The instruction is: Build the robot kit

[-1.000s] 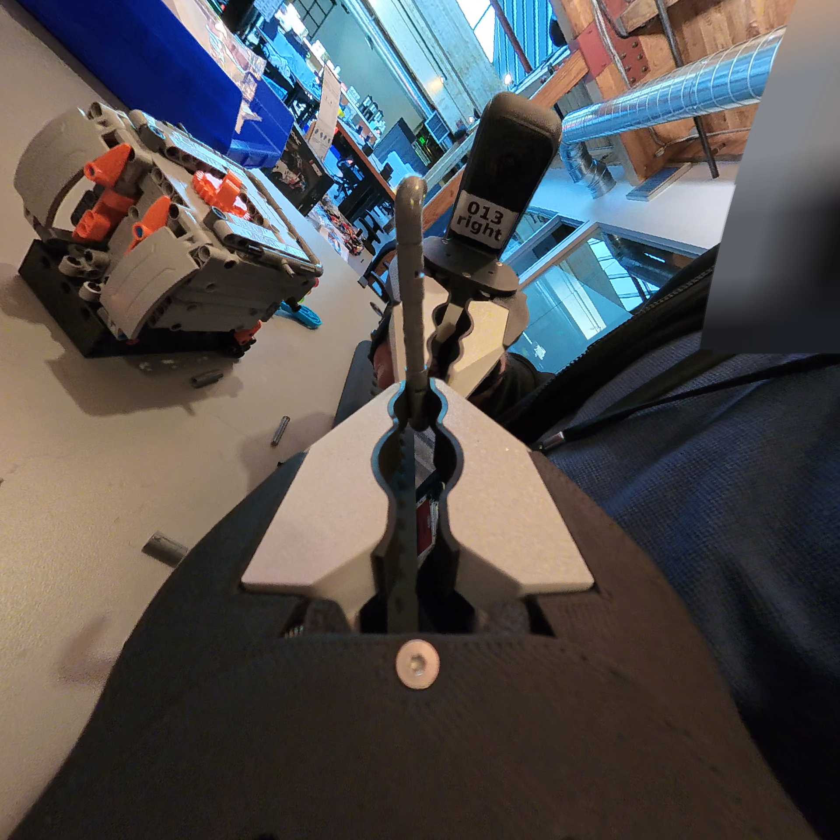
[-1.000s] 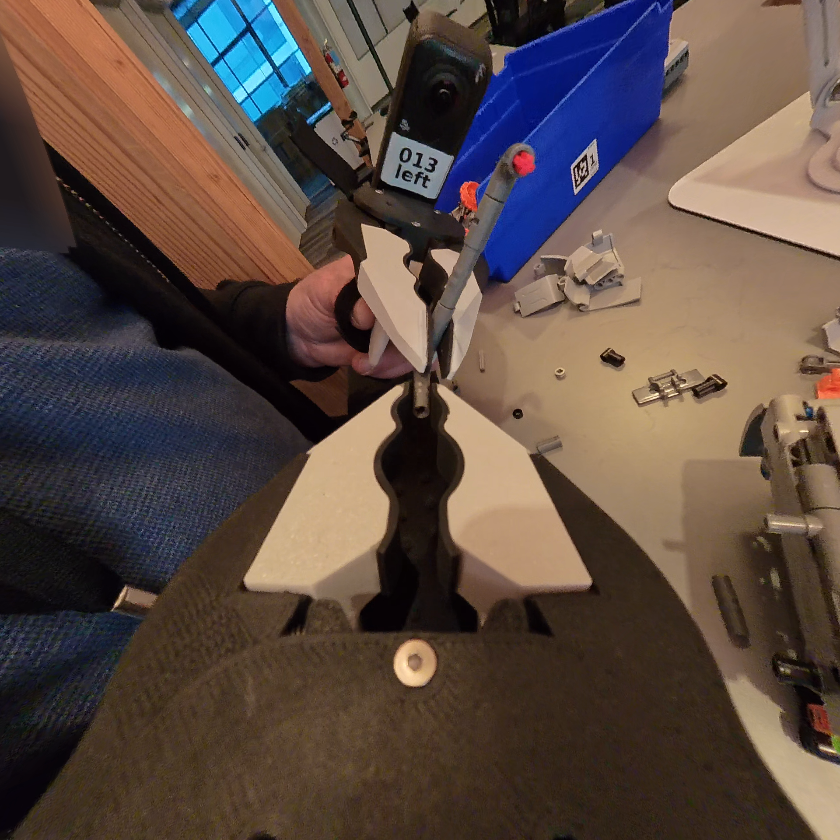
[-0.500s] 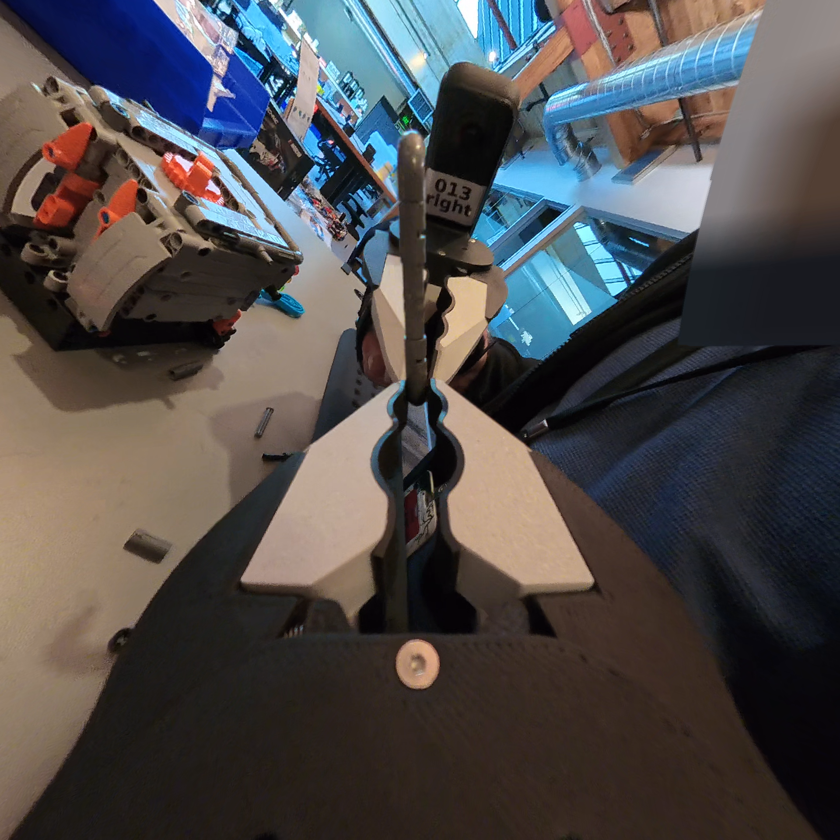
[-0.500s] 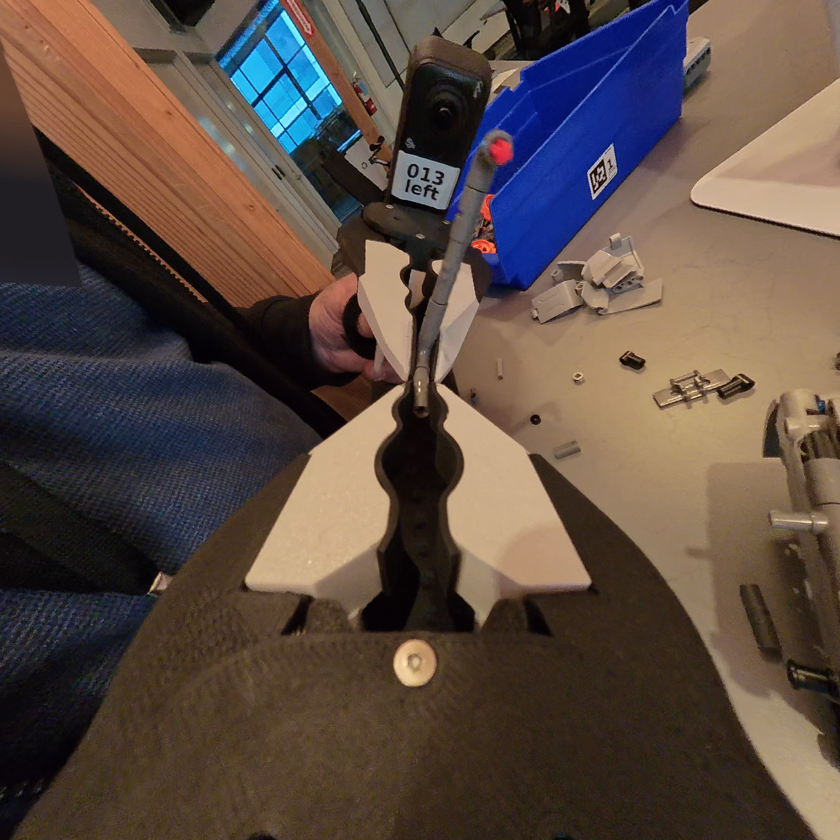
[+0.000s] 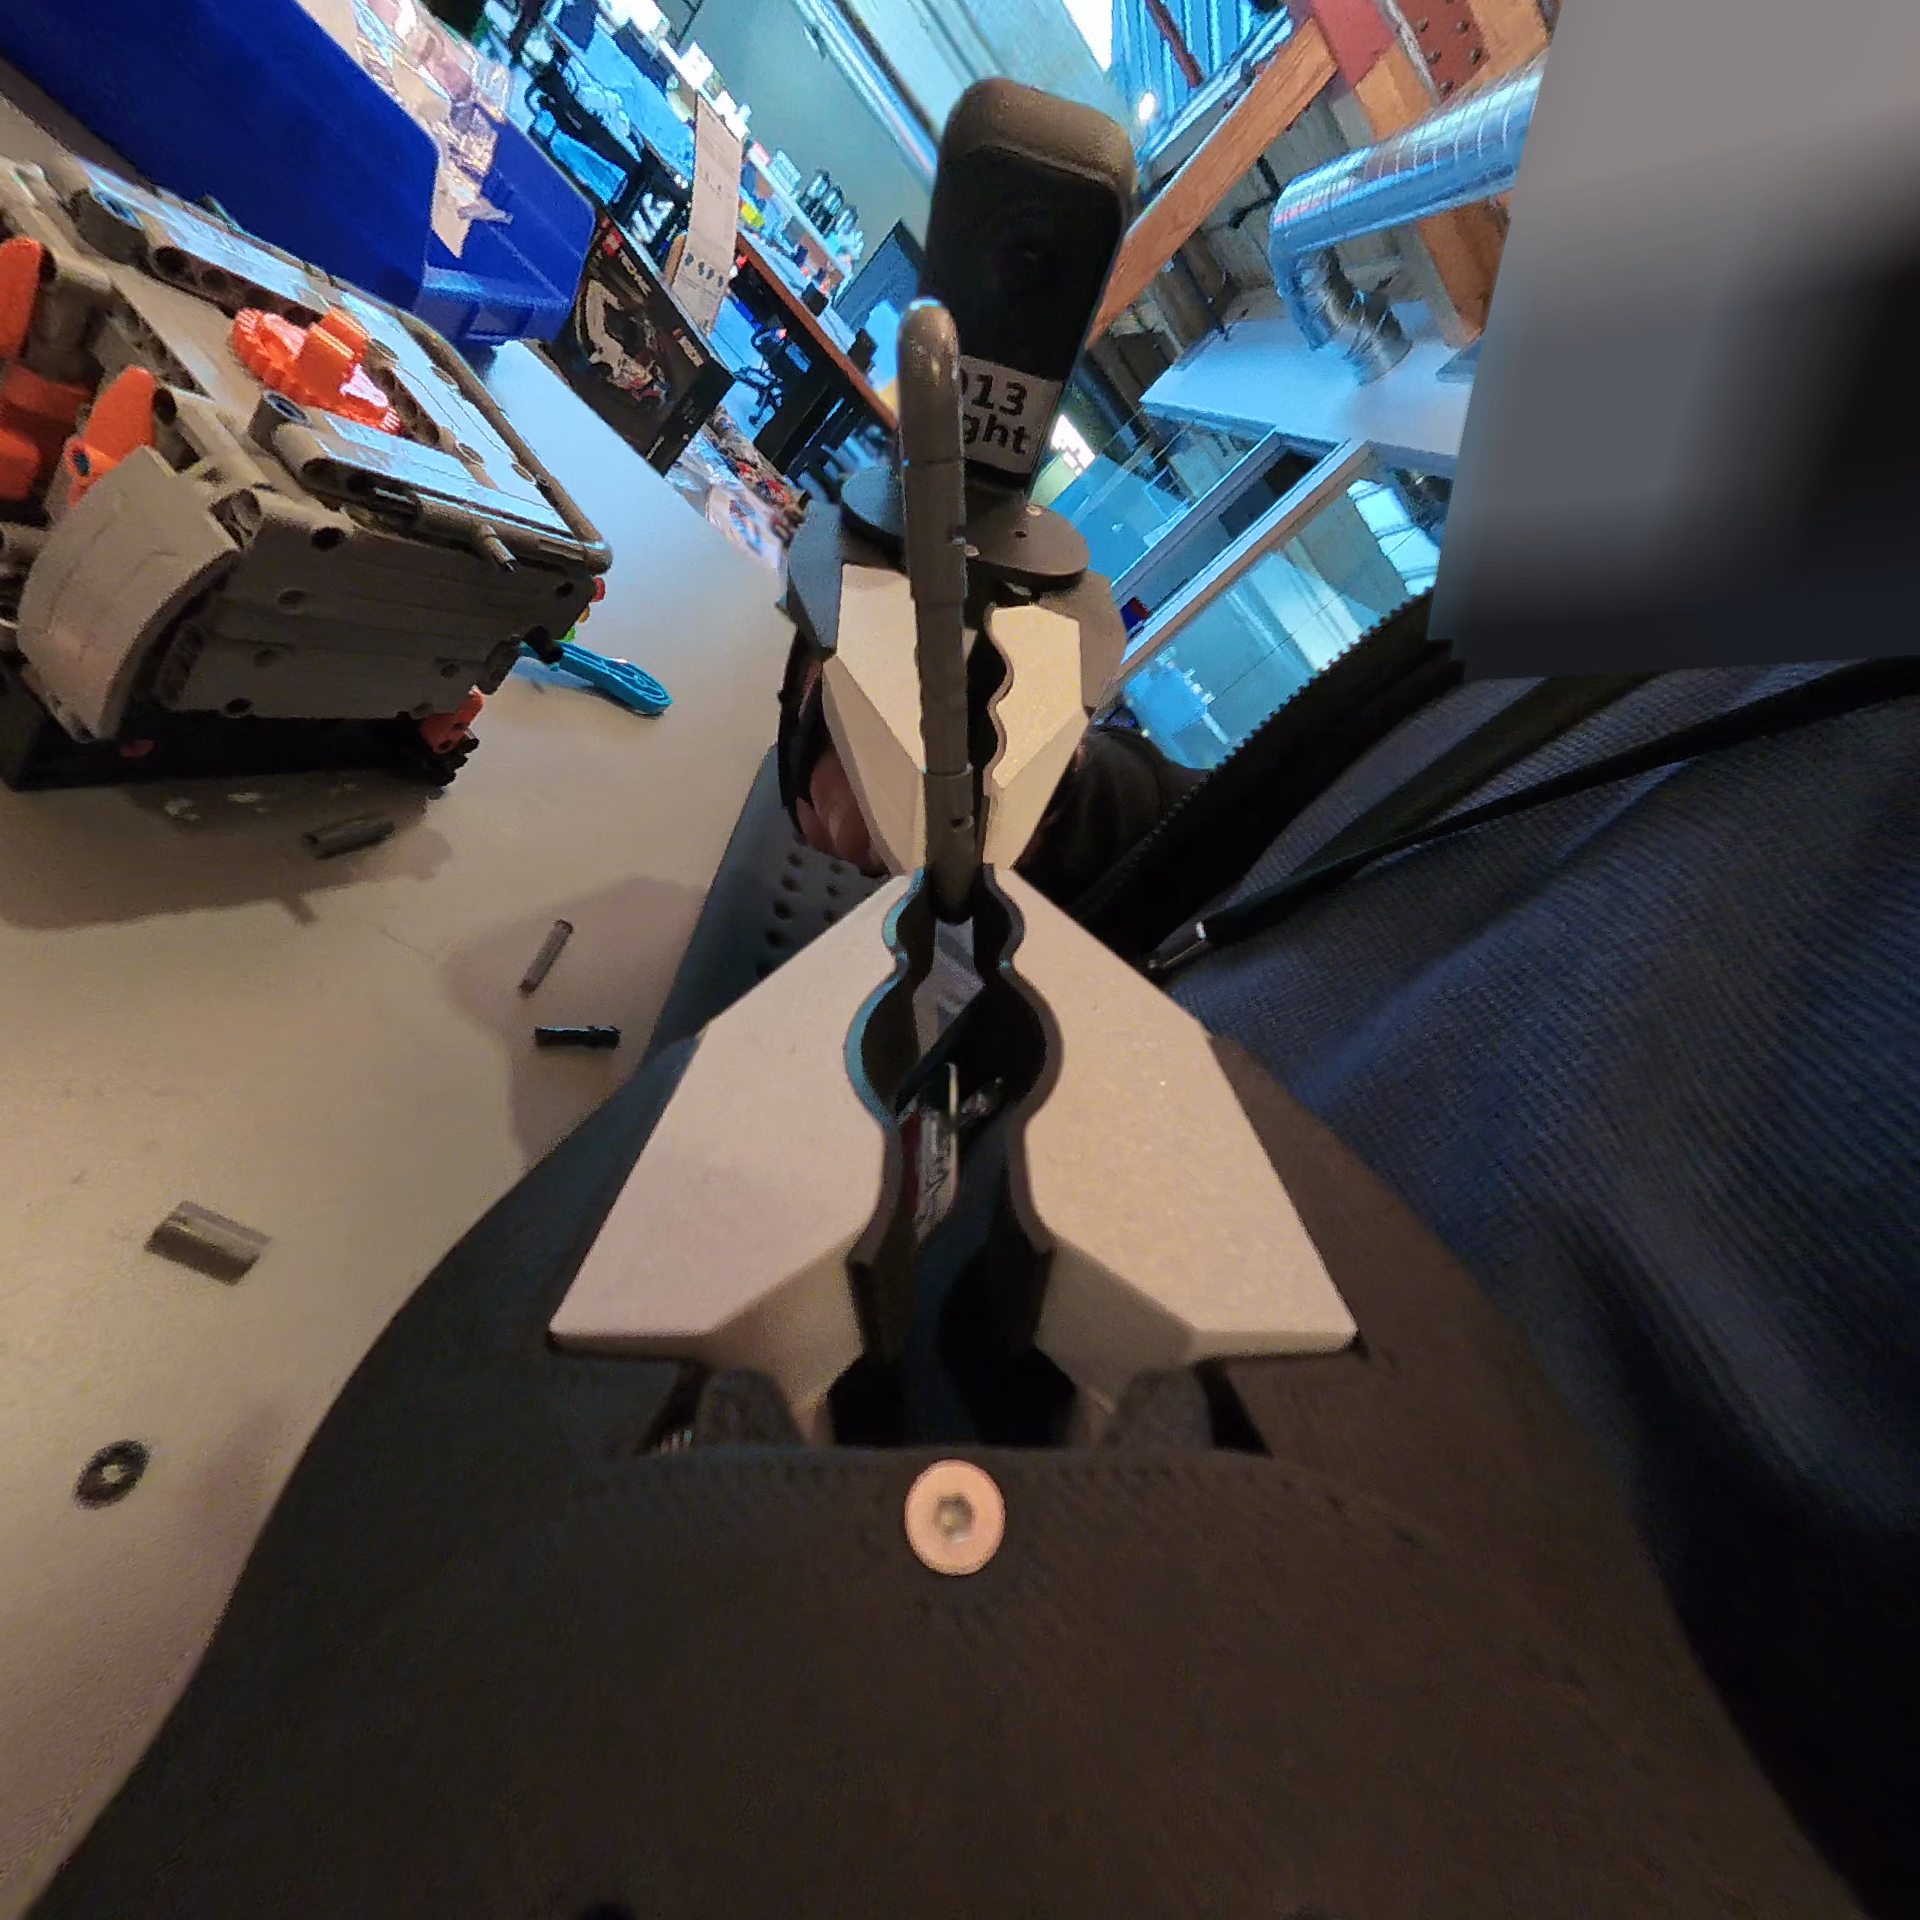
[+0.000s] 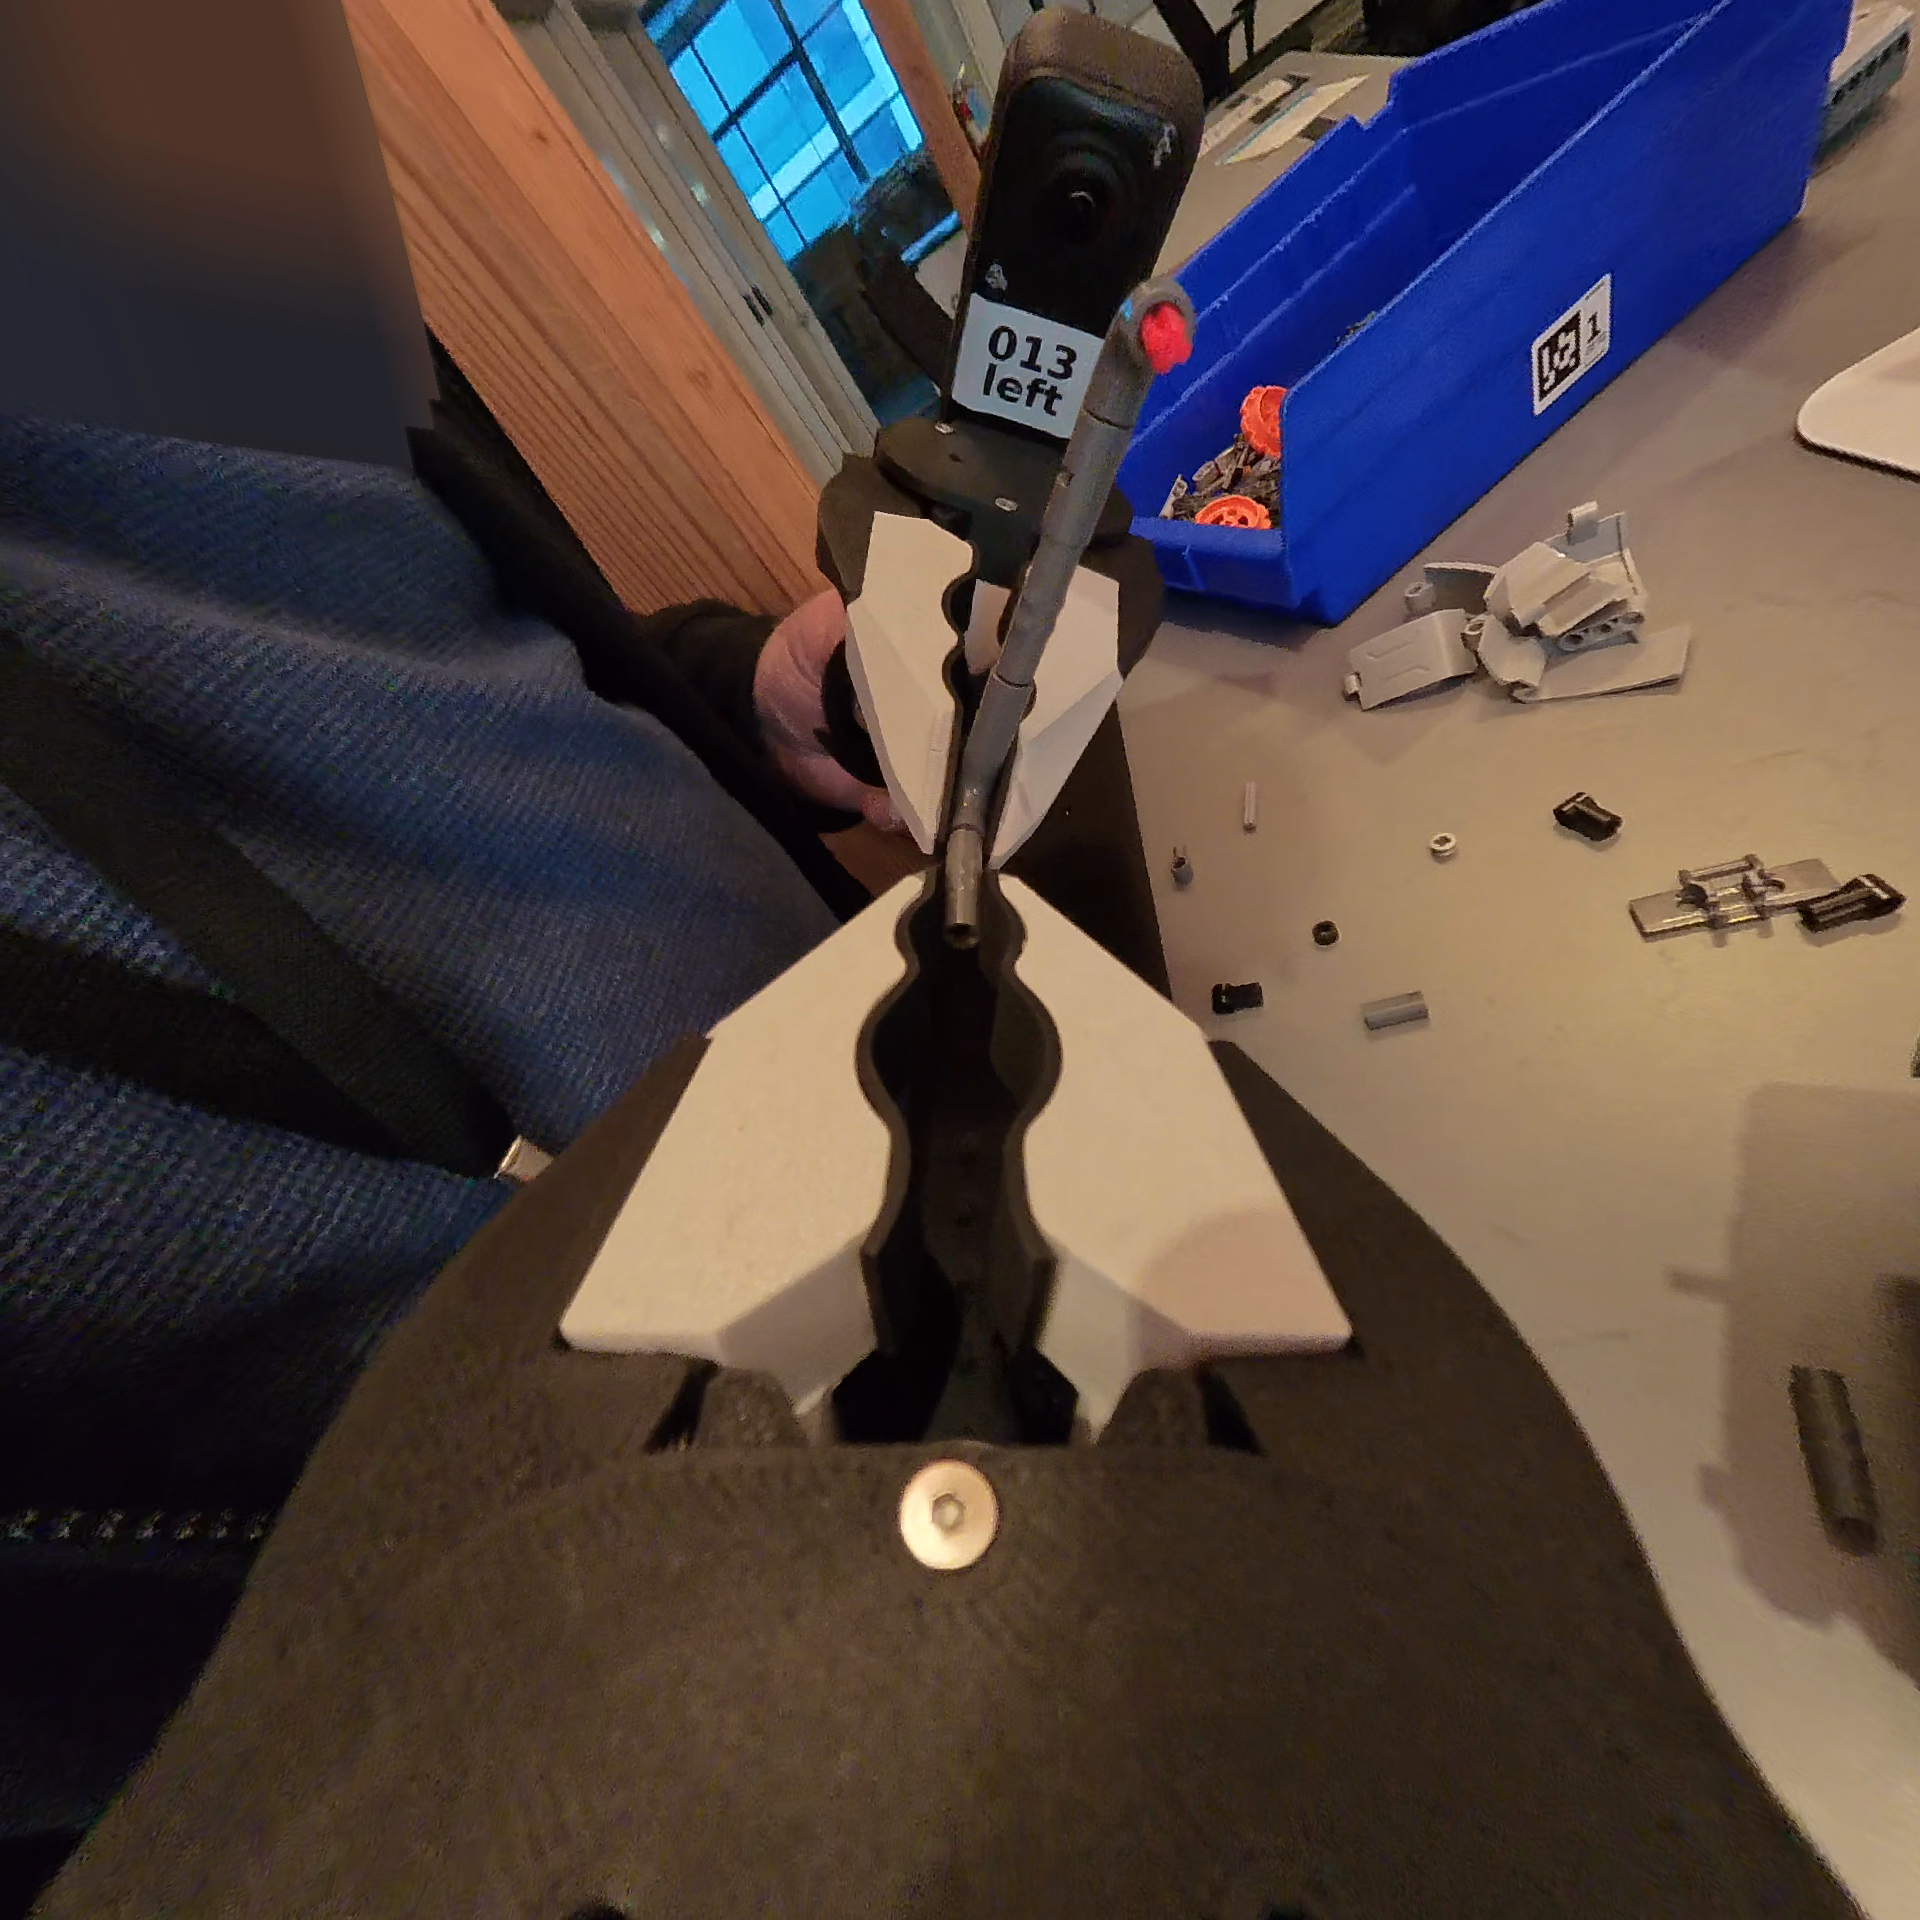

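Note:
A long thin grey rod (image 5: 935,623) with a red pin (image 6: 1164,338) at its far end stands between my two grippers, which face each other above the table edge. My left gripper (image 5: 954,883) is shut on the rod's lower end. My right gripper (image 6: 961,888) is shut on the same end, with the rod's hollow tip between its fingertips. In the right wrist view the rod (image 6: 1049,582) rises past the left gripper (image 6: 966,842) and leans right. A hand holds each gripper's handle.
A grey and orange brick model (image 5: 270,540) on a black base stands on the table to the left. A blue bin (image 6: 1507,312) holds orange wheels. Grey panel pieces (image 6: 1517,623) and small loose pins (image 6: 1392,1010) lie scattered. A person's blue sweater (image 5: 1558,1143) is close by. My left and right fingertips are right by each other.
Both grippers have stayed shut on the rod. They have drawn closer and turned a little, so the brick model has slid left in the left wrist view.

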Demonstrator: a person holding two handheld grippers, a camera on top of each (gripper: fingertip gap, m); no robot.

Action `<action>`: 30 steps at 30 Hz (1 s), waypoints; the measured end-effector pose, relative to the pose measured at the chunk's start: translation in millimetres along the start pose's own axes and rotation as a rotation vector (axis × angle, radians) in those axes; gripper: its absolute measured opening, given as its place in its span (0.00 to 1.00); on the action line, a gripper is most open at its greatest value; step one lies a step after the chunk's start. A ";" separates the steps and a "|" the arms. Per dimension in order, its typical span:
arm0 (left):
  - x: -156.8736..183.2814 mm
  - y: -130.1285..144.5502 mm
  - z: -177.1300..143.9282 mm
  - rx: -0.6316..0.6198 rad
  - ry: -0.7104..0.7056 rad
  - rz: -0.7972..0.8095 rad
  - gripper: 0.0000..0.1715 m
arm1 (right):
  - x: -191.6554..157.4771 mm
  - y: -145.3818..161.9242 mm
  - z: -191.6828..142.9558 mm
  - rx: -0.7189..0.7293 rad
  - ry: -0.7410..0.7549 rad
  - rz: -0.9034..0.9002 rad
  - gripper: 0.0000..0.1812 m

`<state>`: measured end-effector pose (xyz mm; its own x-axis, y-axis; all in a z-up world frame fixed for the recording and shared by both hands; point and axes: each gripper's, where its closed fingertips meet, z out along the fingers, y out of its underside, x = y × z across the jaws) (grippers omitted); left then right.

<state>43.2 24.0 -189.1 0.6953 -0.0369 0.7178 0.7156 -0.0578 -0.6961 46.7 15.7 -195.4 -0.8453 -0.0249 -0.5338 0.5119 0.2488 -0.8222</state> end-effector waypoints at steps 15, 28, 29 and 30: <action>-29.1 12.3 -34.7 0.058 -0.140 -0.060 0.03 | 44.0 48.2 -12.5 -0.221 0.253 -0.063 0.02; -70.0 34.0 -65.3 0.002 -0.323 -0.143 0.04 | 97.4 75.3 17.6 -0.422 0.542 -0.149 0.11; -71.5 33.3 -67.0 0.002 -0.328 -0.144 0.04 | 102.9 71.4 19.1 -0.423 0.579 -0.151 0.09; -74.9 33.4 -69.3 -0.004 -0.349 -0.147 0.04 | 107.1 68.8 23.2 -0.425 0.596 -0.140 0.10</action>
<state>10.4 -44.3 -265.2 0.5669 0.3138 0.7616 0.8095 -0.0408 -0.5857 -5.1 7.7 -313.7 -0.9000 0.4151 -0.1329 0.3920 0.6375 -0.6632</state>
